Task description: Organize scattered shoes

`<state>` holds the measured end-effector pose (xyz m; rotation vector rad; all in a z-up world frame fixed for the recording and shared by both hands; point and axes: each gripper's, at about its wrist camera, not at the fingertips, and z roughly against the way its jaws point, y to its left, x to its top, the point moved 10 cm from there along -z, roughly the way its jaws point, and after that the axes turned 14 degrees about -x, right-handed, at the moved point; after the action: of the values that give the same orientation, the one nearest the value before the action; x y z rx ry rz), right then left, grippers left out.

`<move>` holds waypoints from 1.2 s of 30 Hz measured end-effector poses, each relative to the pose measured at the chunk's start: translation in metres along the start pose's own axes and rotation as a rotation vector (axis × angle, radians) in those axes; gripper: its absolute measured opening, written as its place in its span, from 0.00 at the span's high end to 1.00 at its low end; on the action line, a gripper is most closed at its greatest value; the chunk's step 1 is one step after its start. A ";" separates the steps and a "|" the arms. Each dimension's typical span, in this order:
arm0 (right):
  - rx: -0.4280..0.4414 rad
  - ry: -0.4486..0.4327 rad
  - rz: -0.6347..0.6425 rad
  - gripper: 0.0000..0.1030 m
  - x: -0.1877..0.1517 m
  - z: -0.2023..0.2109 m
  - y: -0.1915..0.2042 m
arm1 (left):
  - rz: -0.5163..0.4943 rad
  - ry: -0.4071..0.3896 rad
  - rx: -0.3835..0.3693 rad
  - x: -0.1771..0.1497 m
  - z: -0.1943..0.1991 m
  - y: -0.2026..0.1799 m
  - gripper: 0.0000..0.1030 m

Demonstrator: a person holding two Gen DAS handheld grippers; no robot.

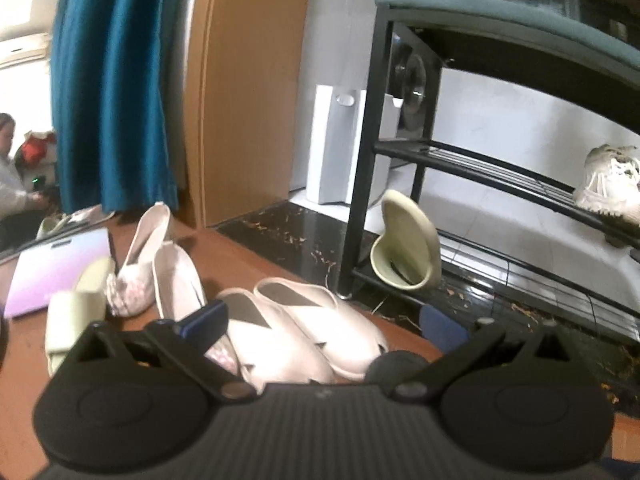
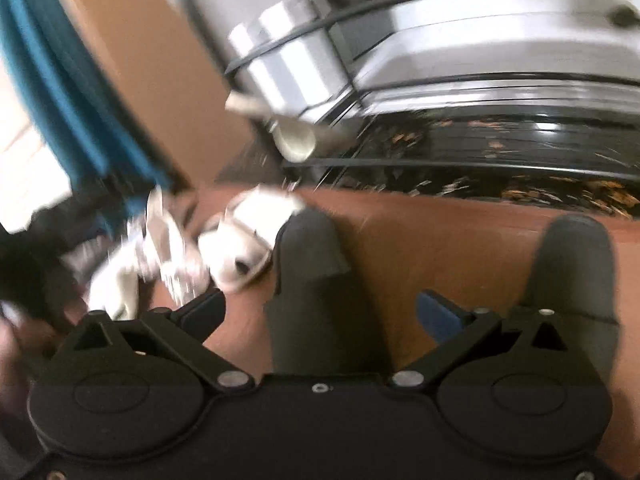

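Observation:
In the left wrist view my left gripper (image 1: 324, 320) is open and empty, just above a pair of pale pink clogs (image 1: 304, 332) on the brown floor. Two pink flats (image 1: 160, 264) lie to their left, and a pale green slide (image 1: 76, 304) lies at the far left. Another green slide (image 1: 408, 240) leans on the bottom tier of the black shoe rack (image 1: 360, 216). A white sneaker (image 1: 612, 184) sits on the rack's middle shelf. In the blurred right wrist view my right gripper (image 2: 320, 312) is open and empty above the floor, with the pink clogs (image 2: 248, 240) to its left.
A blue curtain (image 1: 112, 88) and a wooden panel (image 1: 248, 88) stand behind the shoes. A white paper bag (image 1: 340, 144) stands beside the rack. A lilac board (image 1: 56, 272) lies at left. Two dark-socked feet (image 2: 312, 280) stand by my right gripper. A person (image 1: 12, 176) sits far left.

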<state>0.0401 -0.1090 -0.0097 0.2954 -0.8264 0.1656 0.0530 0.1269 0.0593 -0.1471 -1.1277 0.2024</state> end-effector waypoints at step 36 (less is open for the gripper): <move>-0.221 0.062 -0.176 0.05 -0.029 -0.058 -0.009 | -0.025 0.267 -0.008 -0.053 -0.045 0.016 0.01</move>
<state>0.0638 -0.0993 -0.0701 0.1531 -0.7455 -0.0807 0.0704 0.1300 -0.0094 -0.1618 -0.8642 0.1506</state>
